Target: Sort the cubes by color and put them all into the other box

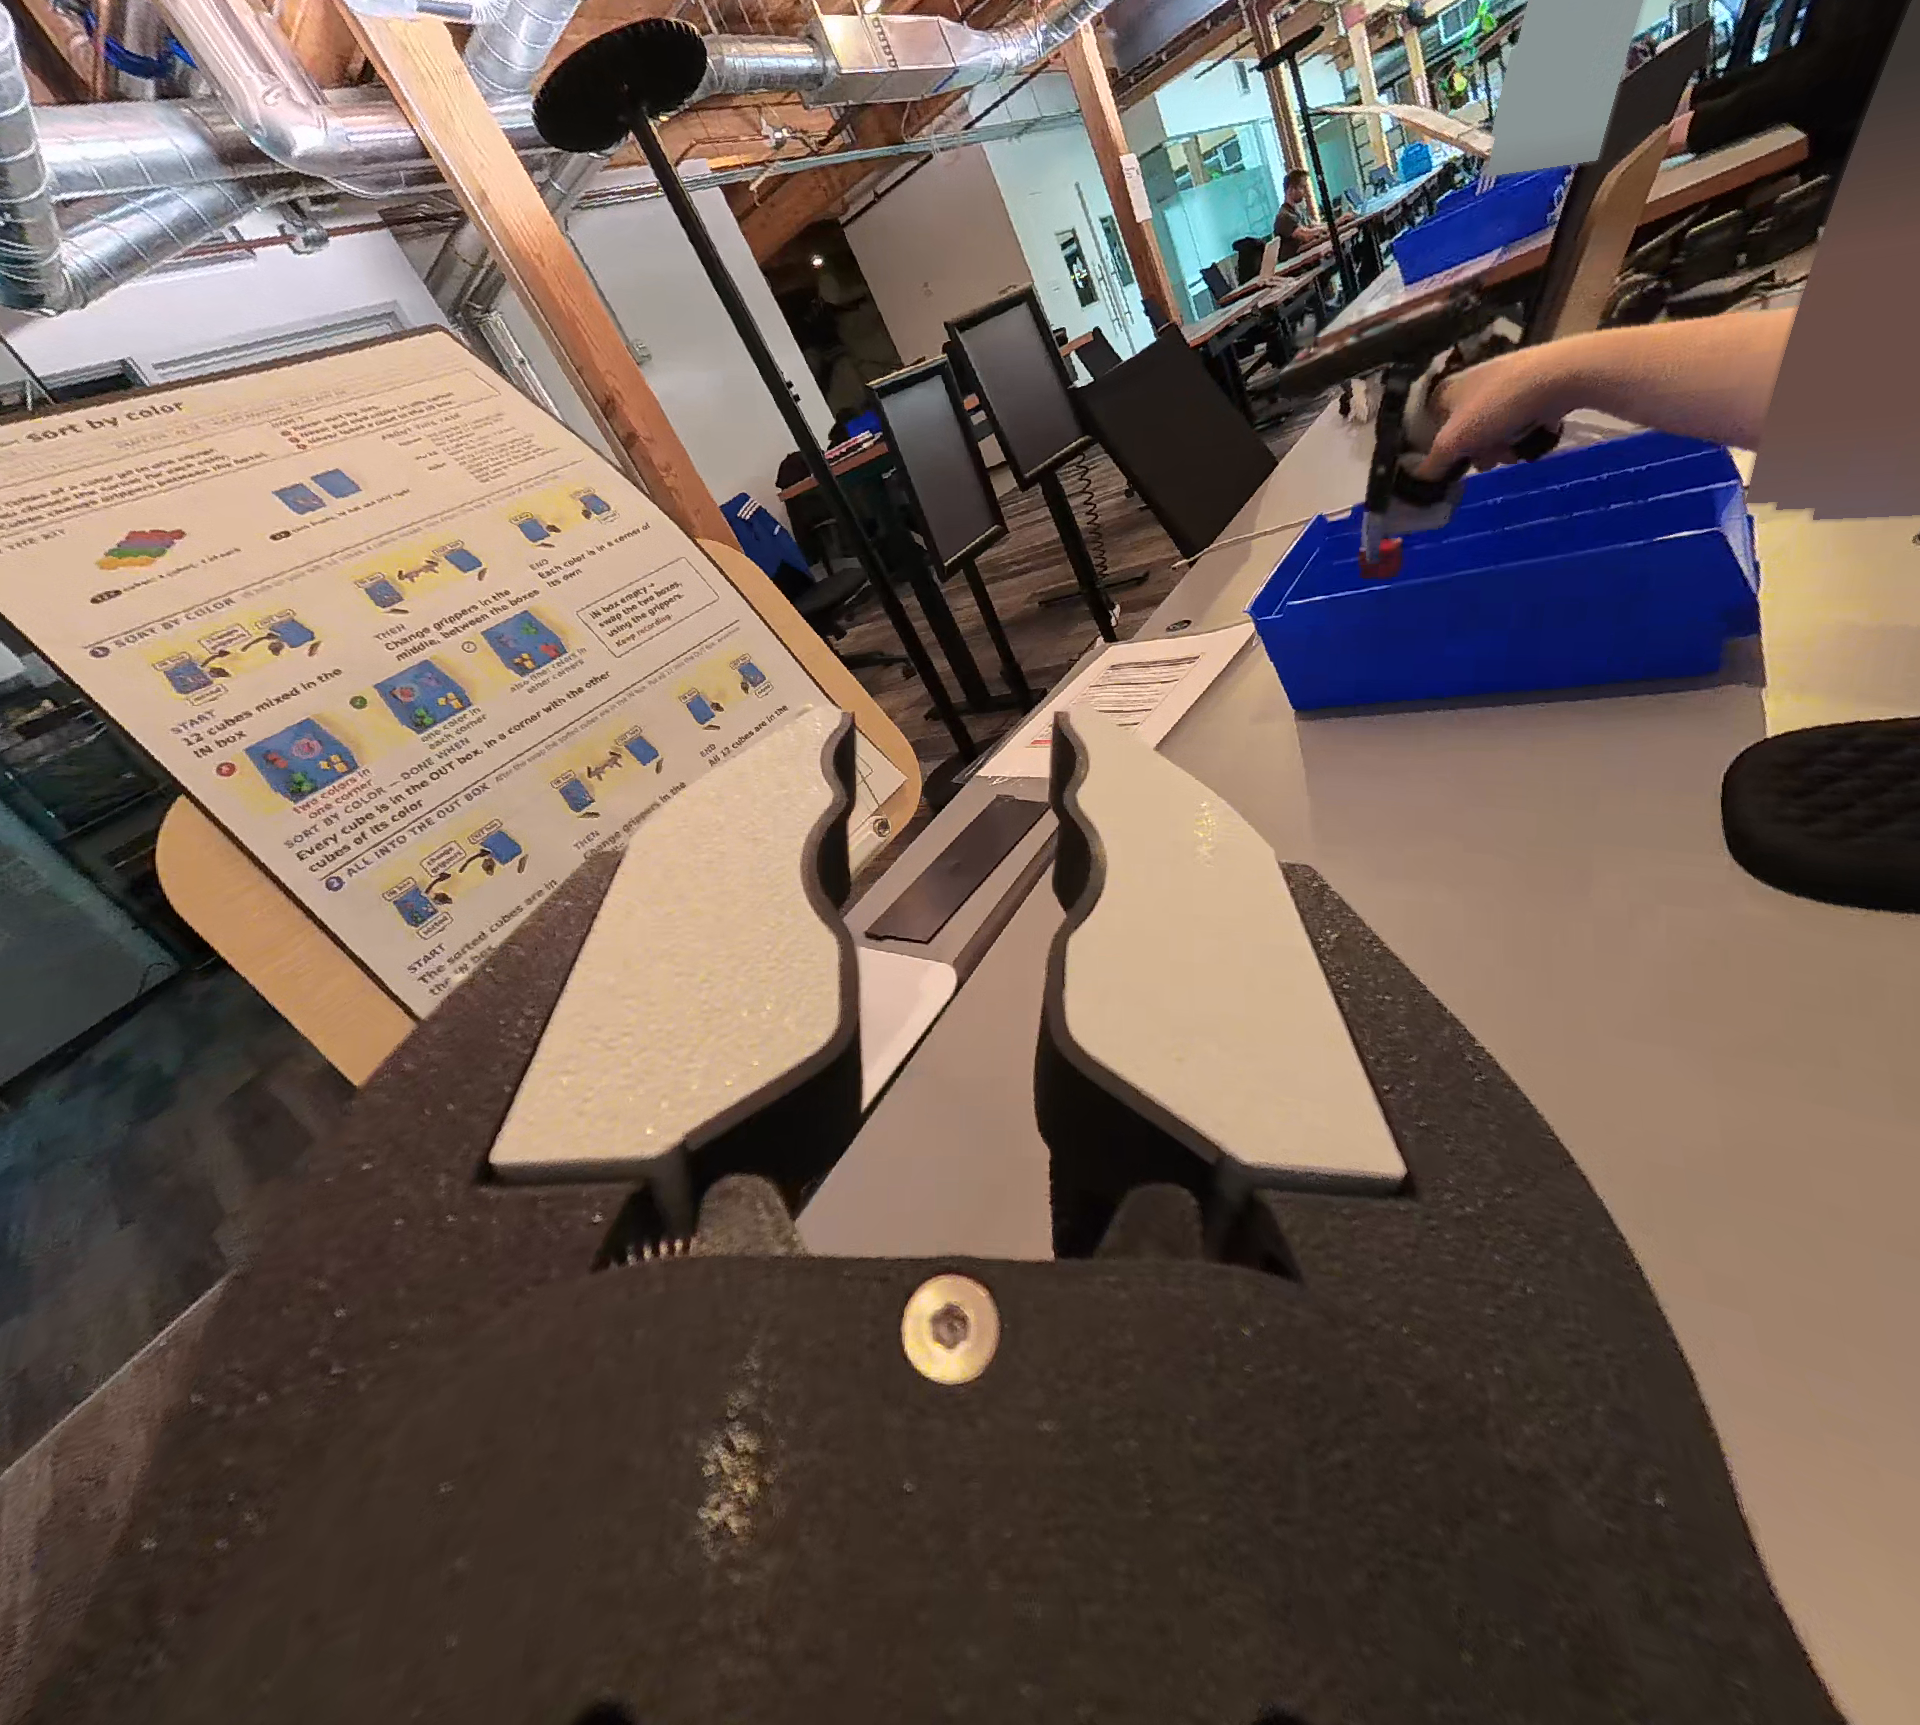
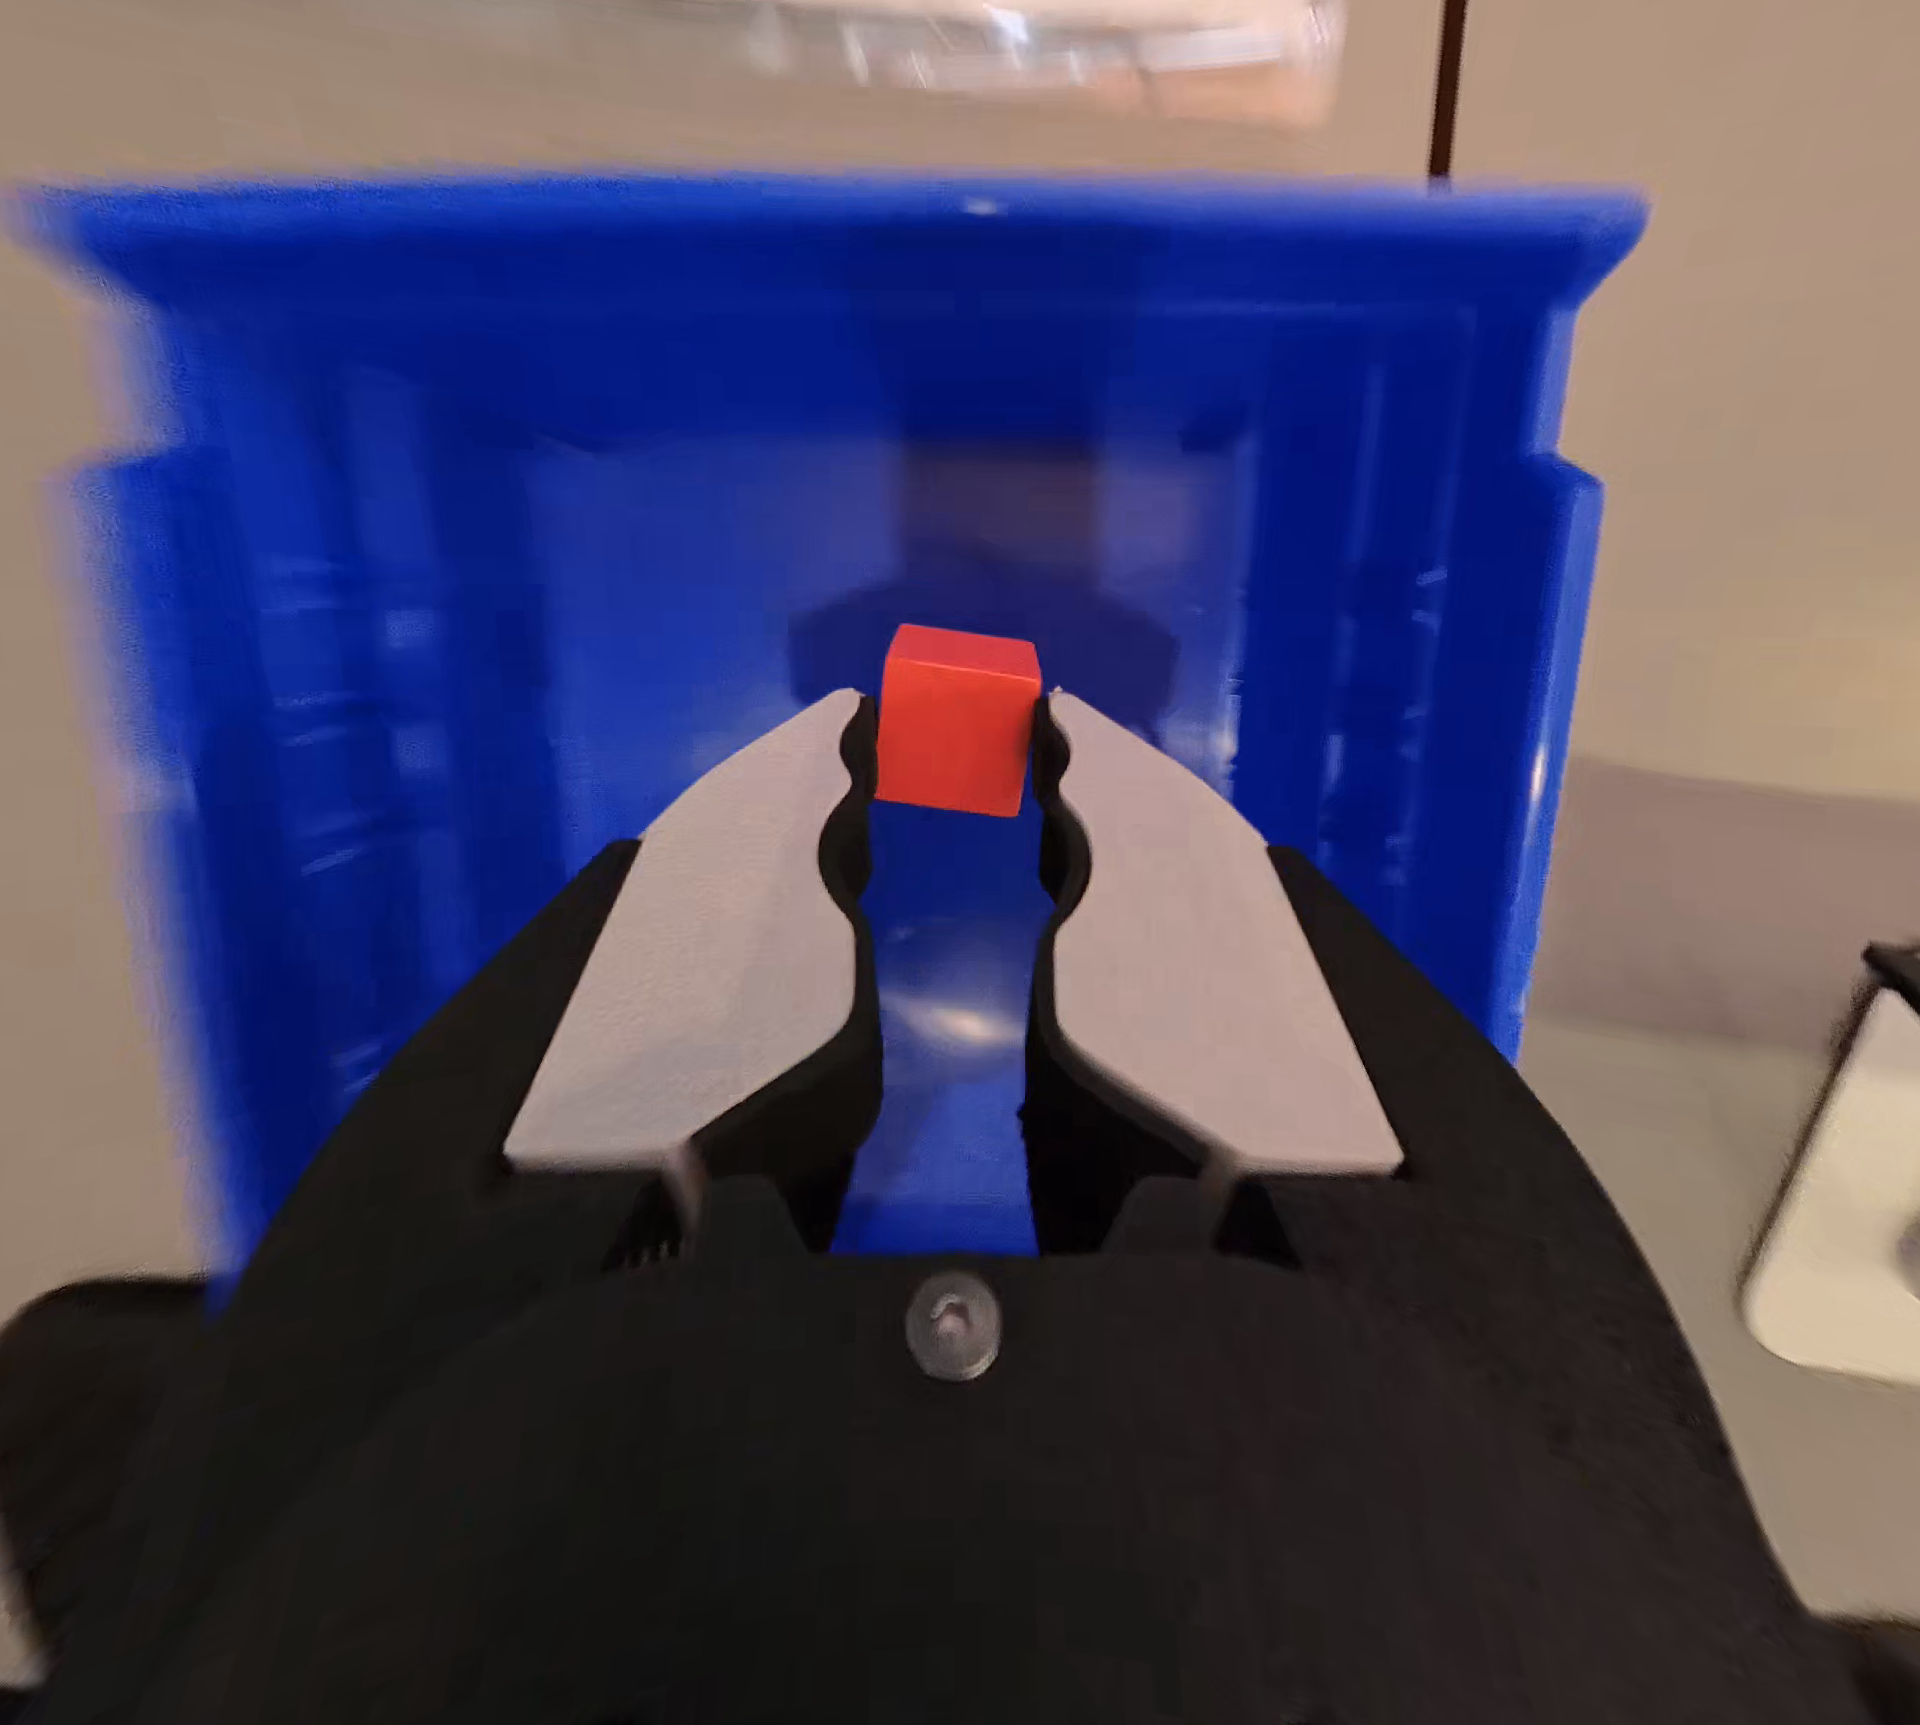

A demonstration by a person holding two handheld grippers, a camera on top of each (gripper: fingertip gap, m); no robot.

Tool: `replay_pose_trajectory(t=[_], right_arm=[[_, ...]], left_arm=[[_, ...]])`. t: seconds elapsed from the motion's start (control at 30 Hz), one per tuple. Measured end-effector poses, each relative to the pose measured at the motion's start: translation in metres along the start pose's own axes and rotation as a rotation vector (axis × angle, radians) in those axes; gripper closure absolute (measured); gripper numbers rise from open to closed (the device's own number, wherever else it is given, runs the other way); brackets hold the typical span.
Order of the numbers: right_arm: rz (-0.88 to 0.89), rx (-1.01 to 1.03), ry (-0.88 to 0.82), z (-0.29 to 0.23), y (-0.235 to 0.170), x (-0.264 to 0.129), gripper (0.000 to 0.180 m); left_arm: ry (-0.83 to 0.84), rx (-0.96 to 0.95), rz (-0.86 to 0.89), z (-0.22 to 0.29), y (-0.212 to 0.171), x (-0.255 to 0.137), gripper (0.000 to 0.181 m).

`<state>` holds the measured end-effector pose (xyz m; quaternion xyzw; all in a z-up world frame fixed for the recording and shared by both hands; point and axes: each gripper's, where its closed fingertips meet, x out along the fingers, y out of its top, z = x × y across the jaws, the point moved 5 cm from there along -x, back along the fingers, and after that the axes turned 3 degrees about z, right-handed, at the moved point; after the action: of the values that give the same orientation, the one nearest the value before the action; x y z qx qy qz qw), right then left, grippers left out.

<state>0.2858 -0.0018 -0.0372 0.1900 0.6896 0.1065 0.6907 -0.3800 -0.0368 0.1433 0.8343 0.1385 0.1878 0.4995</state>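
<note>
My right gripper is shut on a red cube and holds it over the inside of a blue box, whose floor shows no other cubes. The view is blurred by motion. In the left wrist view the same gripper, in a person's hand, holds the red cube just above the near-left end of the blue box. My left gripper is open and empty, off to the left of the box at the grey table's edge, pointing away from it.
An instruction board leans on a wooden stand at the left. A paper sheet lies on the table near the box. A black round pad sits at the right. A white object lies right of the box.
</note>
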Motion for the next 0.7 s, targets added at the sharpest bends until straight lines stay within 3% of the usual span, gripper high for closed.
replay_pose_trajectory(t=[0.17,0.47,0.6,0.7], right_arm=[[-0.106,-0.023,-0.072,0.022,0.004,0.039,0.152],[-0.172,-0.113,-0.176,0.037,0.007,0.059,0.151],[-0.071,-0.172,-0.153,0.021,0.015,0.047,0.137],[0.08,-0.191,-0.128,-0.007,0.03,0.008,0.135]], left_arm=[[-0.008,0.04,-0.024,0.006,0.002,0.001,0.145],[-0.028,0.062,-0.067,0.012,-0.003,0.006,0.149],[-0.03,0.013,-0.093,0.008,-0.009,0.006,0.145],[0.001,0.015,-0.08,0.003,-0.005,0.002,0.144]])
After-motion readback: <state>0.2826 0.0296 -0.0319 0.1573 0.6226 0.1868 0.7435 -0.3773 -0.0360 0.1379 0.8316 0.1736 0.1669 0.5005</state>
